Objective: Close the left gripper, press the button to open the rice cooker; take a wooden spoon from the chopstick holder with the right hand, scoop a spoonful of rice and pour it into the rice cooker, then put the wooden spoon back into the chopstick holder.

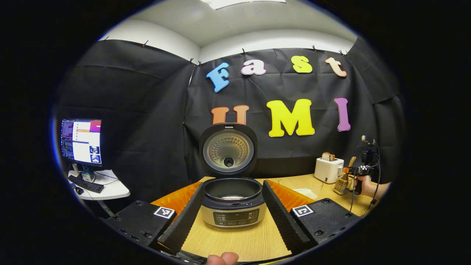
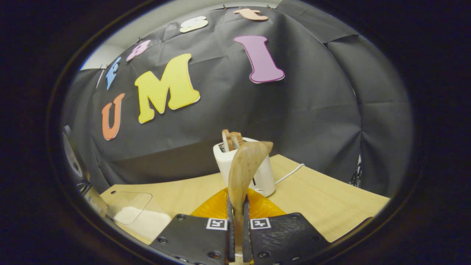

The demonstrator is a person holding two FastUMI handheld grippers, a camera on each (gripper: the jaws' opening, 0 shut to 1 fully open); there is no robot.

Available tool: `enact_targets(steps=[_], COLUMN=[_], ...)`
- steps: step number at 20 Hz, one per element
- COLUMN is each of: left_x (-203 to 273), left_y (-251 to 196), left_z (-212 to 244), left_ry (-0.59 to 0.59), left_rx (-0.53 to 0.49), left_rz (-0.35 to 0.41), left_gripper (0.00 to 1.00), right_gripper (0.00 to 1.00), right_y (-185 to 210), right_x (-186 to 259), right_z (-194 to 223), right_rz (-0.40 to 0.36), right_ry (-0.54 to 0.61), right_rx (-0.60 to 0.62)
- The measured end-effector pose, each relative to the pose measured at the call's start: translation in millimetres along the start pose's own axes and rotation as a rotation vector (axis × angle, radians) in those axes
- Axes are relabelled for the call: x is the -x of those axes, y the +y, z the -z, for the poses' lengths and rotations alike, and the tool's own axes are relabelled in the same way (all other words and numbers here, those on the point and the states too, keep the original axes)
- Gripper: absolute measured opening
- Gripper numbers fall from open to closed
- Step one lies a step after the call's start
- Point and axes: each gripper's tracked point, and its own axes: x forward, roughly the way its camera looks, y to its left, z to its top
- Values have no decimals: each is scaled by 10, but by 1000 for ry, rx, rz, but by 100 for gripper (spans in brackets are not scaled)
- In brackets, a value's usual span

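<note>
wooden spoon [image 2: 244,169] clamped upright in right hand-held gripper [image 2: 237,235] | left hand-held gripper [image 1: 232,217] apart

Cooker [image 1: 233,200] centre of table [image 1: 254,241], lid [image 1: 228,149] up behind it. Right: container [image 1: 303,187], then toaster [image 1: 328,169], holder [image 1: 342,184] just right of toaster. Monitor [image 1: 81,141] far left.

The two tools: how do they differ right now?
The left tool stands wide open, fingers spread either side of the rice cooker, holding nothing. The right tool is shut on the wooden spoon, which stands upright between its fingers in front of the toaster. Both are hand-held over the same wooden table.
</note>
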Motion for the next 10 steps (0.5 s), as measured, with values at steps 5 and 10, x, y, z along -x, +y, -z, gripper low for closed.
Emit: enact_targets(steps=[5, 10], left_x=[6, 39], left_y=[-23, -97], left_z=[-14, -79], left_ry=[-1, -19], left_rx=[8, 18], left_rz=[3, 10], left_gripper=[100, 100], right_gripper=[43, 84], right_y=[-126, -325], right_x=[121, 206], right_z=[-144, -235], right_rz=[-8, 7], right_ry=[-27, -40], right_rx=[-18, -48])
